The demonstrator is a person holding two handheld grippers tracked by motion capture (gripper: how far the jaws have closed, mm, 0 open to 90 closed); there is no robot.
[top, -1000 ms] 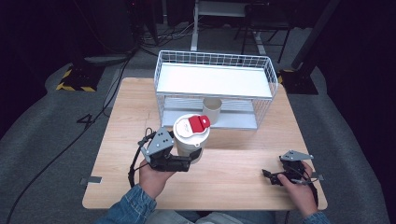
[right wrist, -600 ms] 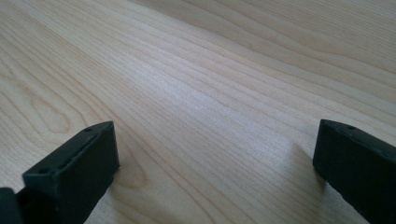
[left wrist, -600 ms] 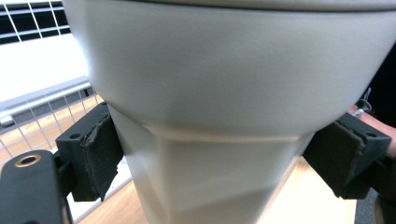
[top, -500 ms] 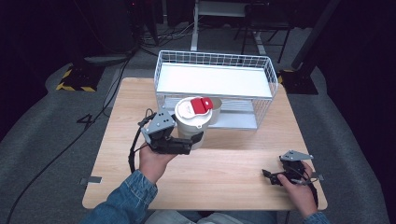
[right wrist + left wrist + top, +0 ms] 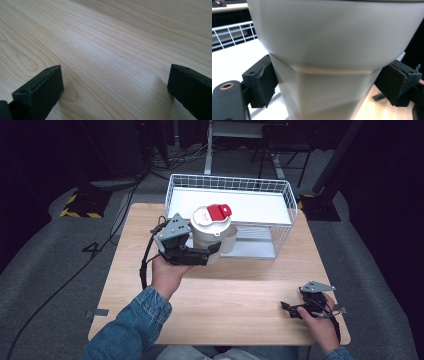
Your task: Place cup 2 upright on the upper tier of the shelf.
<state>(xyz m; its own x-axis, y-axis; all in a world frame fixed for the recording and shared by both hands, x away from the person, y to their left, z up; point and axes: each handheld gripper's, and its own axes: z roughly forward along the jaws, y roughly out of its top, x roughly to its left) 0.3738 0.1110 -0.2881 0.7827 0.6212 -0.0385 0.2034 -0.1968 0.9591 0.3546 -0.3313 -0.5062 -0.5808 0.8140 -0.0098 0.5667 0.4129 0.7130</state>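
While my left claw [image 5: 202, 254] gripped the white cup [image 5: 210, 236], its two black jaws pressed against the cup's narrower lower body from either side — in the left gripper view the pale cup [image 5: 329, 62] bulged out above the pads [image 5: 263, 85] and blocked most of what lay ahead. I held the cup upright and raised off the surface [image 5: 235, 295], right at the front wall of the white wire basket [image 5: 280, 195]. Its lid [image 5: 211, 217] was white with a red tab [image 5: 219, 211] on top. A smaller pale cup [image 5: 229, 239] stood just behind and to the right of the one I held, touching or nearly touching it from that angle; I could not tell whether it sat inside the basket or just in front of its wire wall. My left hand [image 5: 167, 272], in a denim sleeve [image 5: 132, 325], reached up from the near edge.

My right claw [image 5: 289, 309] rested low near the front right corner of the surface, well apart from the basket and the cups. Its jaws stood wide with nothing between them — in the right gripper view just bare light wood grain [image 5: 112, 50] ran between the two black pads [image 5: 42, 85]. My right hand [image 5: 320, 320] wrapped the grip from behind, with the grey three-cornered plate [image 5: 316, 286] on top.
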